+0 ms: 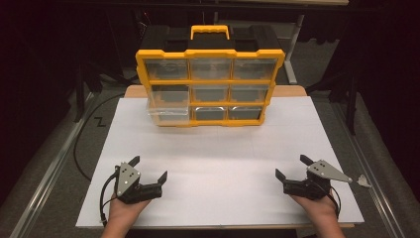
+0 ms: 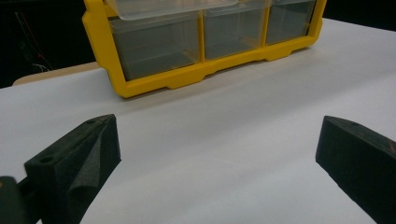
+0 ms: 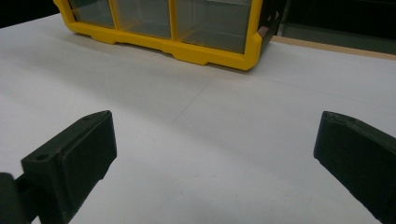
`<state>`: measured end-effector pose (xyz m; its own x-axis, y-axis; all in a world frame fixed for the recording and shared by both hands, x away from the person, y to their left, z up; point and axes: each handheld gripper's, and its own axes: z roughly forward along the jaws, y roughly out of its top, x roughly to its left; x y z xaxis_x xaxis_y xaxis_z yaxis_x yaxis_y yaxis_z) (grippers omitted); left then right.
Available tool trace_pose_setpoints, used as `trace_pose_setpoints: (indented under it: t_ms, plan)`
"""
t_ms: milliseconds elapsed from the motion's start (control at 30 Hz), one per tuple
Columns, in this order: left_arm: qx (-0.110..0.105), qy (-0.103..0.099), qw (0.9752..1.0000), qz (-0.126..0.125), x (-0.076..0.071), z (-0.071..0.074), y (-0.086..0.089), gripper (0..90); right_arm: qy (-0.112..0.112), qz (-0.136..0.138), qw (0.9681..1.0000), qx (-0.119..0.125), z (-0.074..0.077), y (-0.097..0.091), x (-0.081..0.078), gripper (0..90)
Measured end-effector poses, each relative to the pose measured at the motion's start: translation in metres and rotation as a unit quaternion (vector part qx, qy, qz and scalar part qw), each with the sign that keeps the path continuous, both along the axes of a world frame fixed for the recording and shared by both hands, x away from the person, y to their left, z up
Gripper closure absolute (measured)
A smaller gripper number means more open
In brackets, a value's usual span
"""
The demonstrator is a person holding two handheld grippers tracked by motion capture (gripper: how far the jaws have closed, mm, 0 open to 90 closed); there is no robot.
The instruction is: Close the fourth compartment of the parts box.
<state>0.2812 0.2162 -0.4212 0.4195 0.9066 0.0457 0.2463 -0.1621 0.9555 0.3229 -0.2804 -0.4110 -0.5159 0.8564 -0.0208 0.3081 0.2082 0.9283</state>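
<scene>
Yellow organizer (image 1: 210,82) well beyond left gripper (image 1: 148,168), jaws wide, empty.

Bare white board (image 1: 218,163) betw. both tools & organizer (image 1: 210,74); its pulled-out drawer (image 1: 168,110) juts fwd.

Dark room, white tabletop (image 1: 307,129) (wooden edge), grey floor (image 1: 44,148)

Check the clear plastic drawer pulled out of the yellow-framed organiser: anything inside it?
The clear plastic drawer, out at the yellow-framed organiser's left column, looks empty through its walls; its back end is hidden inside the frame.
</scene>
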Motion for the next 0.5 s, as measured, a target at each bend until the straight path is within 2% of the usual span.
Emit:
trace_pose_setpoints:
  t_ms: [200,400,500]
  plan:
    - [-0.016,0.012,0.9998,0.007,0.0077,-0.0021,0.0035,0.5,-0.003,-0.002,1.0,-0.007,-0.0034,0.0004,0.0012,0.8]
    - [-0.01,0.012,0.9999,0.002,0.0077,-0.0026,0.0014,0.5,-0.002,-0.007,0.9999,-0.008,-0.0035,-0.0031,0.0002,0.8]
    - [-0.015,0.013,0.9998,0.004,0.0086,-0.0027,0.0024,0.5,-0.002,-0.012,0.9999,-0.007,-0.0038,-0.0041,0.0003,0.7]
